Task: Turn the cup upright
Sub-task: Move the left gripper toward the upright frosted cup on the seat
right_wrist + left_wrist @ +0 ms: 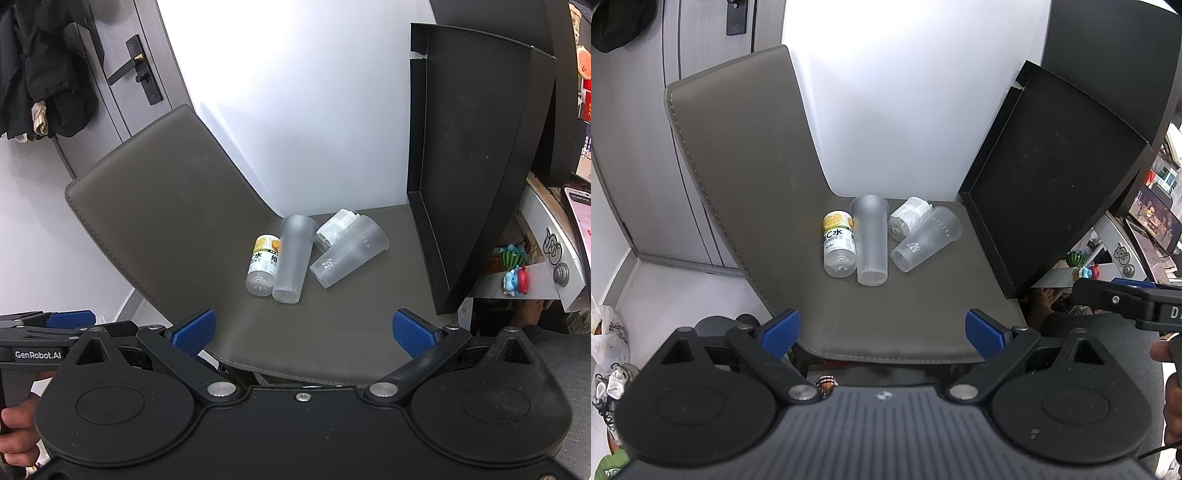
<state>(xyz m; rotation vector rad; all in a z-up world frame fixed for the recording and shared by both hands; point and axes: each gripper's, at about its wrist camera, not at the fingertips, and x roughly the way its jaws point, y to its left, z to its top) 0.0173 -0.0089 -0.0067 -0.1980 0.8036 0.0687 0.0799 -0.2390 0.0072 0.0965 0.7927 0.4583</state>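
Cups first, counted from my left: two frosted cups are lying on their sides on the grey chair seat (916, 314), with two bottles lying among them. Leftmost is the yellow-labelled bottle (839, 243), its base pointing towards me. Touching its right side is the tall frosted cup (870, 243), running almost straight away from me, its closed base nearest and its open mouth at the far end. Next is the small white-wrapped bottle (908, 218), lying tilted at the back. Rightmost is the shorter frosted cup (925, 240) with faint lettering (only part of it is readable), lying diagonally, base towards me, its side resting against the wrapped bottle. A black tray (1052, 173) is standing on edge at the right of the seat.

I am holding my left gripper (882, 332) low over the front edge of the seat, blue pads spread wide and gripping nothing. My right gripper (303, 330) is hovering just beside it on the right at about the same height, likewise spread wide and empty. Both are sitting well short of the cups.

Both cups are looking translucent, matte and empty; the tall one is slim and gently tapered, the shorter one wider at the mouth.
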